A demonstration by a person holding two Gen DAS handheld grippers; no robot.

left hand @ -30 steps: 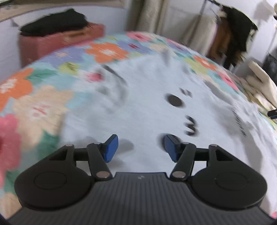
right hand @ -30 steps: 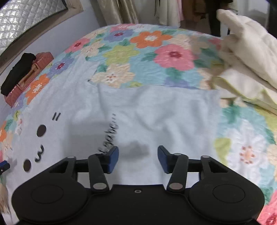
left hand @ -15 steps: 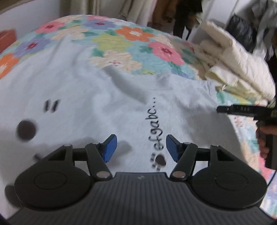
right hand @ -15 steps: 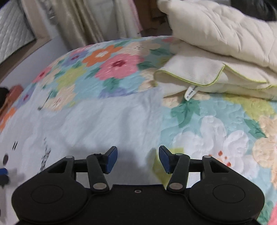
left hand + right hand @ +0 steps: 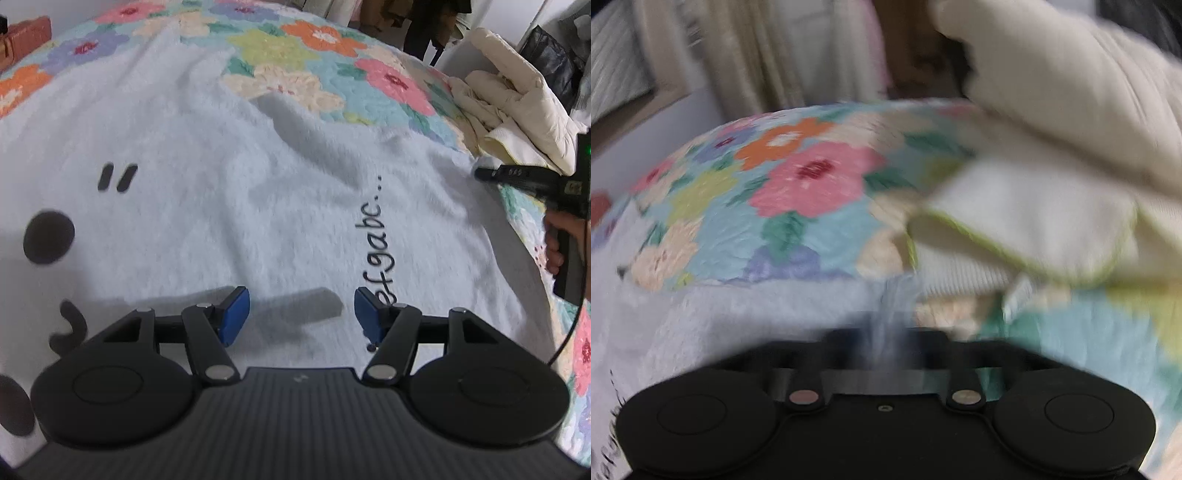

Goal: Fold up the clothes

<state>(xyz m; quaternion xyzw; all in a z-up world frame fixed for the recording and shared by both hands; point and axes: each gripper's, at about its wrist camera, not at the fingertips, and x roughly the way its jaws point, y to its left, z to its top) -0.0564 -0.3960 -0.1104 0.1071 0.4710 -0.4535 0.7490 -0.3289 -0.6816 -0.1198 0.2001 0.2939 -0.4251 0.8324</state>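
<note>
On a floral quilted bed (image 5: 317, 40), the right gripper (image 5: 886, 339) has just closed, pinching the pale fleece garment's (image 5: 229, 192) edge; left gripper (image 5: 301, 314) fingers stand apart above it.

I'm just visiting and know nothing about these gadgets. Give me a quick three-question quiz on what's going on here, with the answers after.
1. True or false: the left hand-held gripper is clamped on the pale blue garment.
2. What is the right hand-held gripper pinching?
A. the cream bedding
B. an edge of the pale blue garment
C. the floral bedspread
3. Fill in: the garment lies spread on a ____ bedspread.

Key:
1. False. Its blue pads stand apart over the fabric with nothing between them.
2. B. Its jaws have just closed, and a bunch of pale fabric rises between them.
3. Floral.
</note>
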